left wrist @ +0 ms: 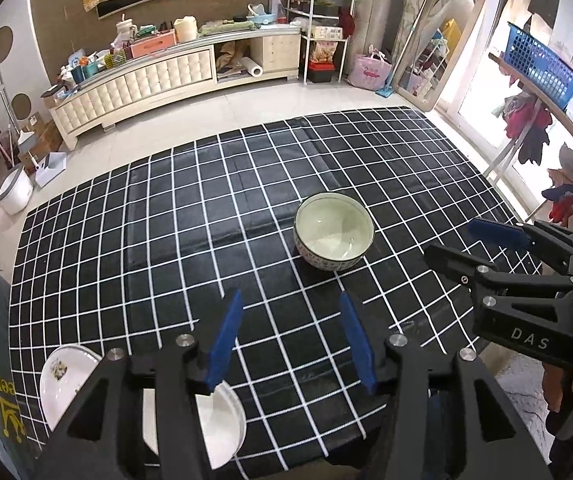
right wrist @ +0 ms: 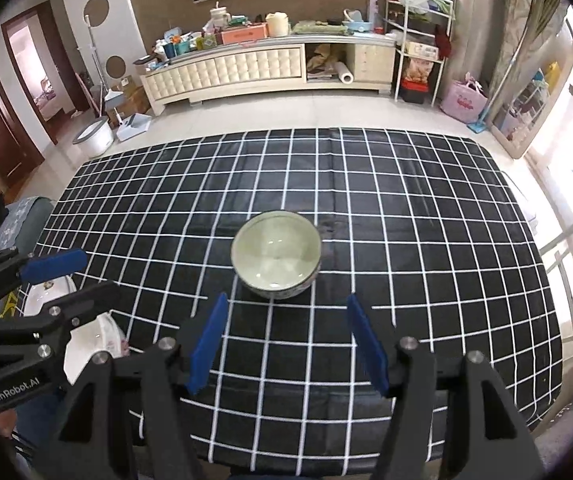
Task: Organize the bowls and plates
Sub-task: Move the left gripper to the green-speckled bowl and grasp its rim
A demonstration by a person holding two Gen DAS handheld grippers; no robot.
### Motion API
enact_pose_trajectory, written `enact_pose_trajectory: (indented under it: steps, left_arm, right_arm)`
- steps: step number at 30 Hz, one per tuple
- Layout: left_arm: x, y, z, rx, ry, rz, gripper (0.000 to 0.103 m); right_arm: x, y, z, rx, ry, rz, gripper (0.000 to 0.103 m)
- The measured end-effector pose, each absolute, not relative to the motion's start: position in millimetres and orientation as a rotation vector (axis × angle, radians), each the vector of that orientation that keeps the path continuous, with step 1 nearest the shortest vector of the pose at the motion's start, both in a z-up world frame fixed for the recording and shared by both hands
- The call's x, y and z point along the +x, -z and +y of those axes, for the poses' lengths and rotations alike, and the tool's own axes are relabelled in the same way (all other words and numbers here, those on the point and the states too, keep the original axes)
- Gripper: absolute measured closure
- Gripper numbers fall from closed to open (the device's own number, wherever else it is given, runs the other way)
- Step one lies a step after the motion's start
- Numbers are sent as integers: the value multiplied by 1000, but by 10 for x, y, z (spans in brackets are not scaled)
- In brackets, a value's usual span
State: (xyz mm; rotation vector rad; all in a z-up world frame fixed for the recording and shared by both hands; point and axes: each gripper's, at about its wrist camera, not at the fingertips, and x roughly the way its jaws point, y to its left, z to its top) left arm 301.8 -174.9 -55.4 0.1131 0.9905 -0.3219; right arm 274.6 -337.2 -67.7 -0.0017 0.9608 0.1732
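Directly ahead of the right gripper (right wrist: 286,344) the bowl (right wrist: 276,258) is seen, upright on the checked table (right wrist: 426,240), just beyond its parted, empty jaws. From the left gripper (left wrist: 292,338), likewise held open and empty, it lies ahead and rightward; two white plates (left wrist: 62,380) rest beneath that gripper. The right gripper is judged nearer.

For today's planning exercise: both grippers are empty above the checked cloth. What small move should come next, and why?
Probably ease the right gripper forward and down to the bowl. Its jaws stand open with nothing between them, the bowl sits alone right ahead, and the plates lie by the left gripper.
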Motion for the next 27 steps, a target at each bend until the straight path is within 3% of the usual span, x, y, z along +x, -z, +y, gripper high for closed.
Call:
enact_pose_trajectory:
  steps: [27]
  left_arm:
    - [4245,1389,-2158,148,302,1173,55]
  right_arm:
    - [3685,1493,-3700,89,-161,1132,37]
